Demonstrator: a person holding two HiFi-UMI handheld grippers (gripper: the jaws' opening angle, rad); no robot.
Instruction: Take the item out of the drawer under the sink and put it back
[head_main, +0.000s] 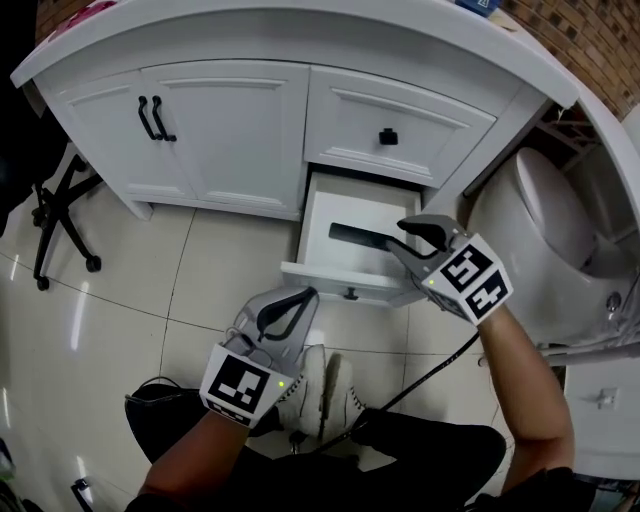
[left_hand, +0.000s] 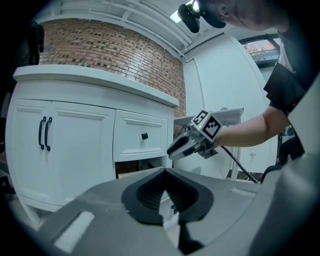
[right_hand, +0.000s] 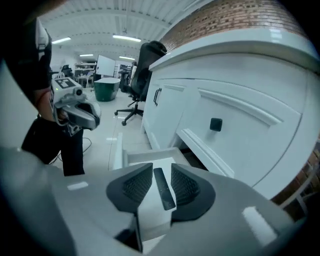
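The lower drawer (head_main: 338, 279) of the white vanity stands pulled out. A slim black item (head_main: 358, 237) lies flat on its white bottom. My right gripper (head_main: 398, 238) hovers over the drawer's right side, pointing down into it. In the right gripper view the jaws (right_hand: 161, 169) stand apart, with the black item (right_hand: 164, 191) between them and a gap on each side. My left gripper (head_main: 304, 296) hangs just before the drawer front, fingertips together, nothing in it. The left gripper view shows its tips (left_hand: 163, 172) meeting, with the right gripper (left_hand: 174, 148) beyond.
Above the open drawer is a shut drawer with a black knob (head_main: 388, 137). Two cabinet doors with black handles (head_main: 155, 118) are to the left. A white toilet (head_main: 545, 215) crowds the right side. An office chair (head_main: 58, 205) stands far left; my shoes (head_main: 325, 395) and a cable lie below.
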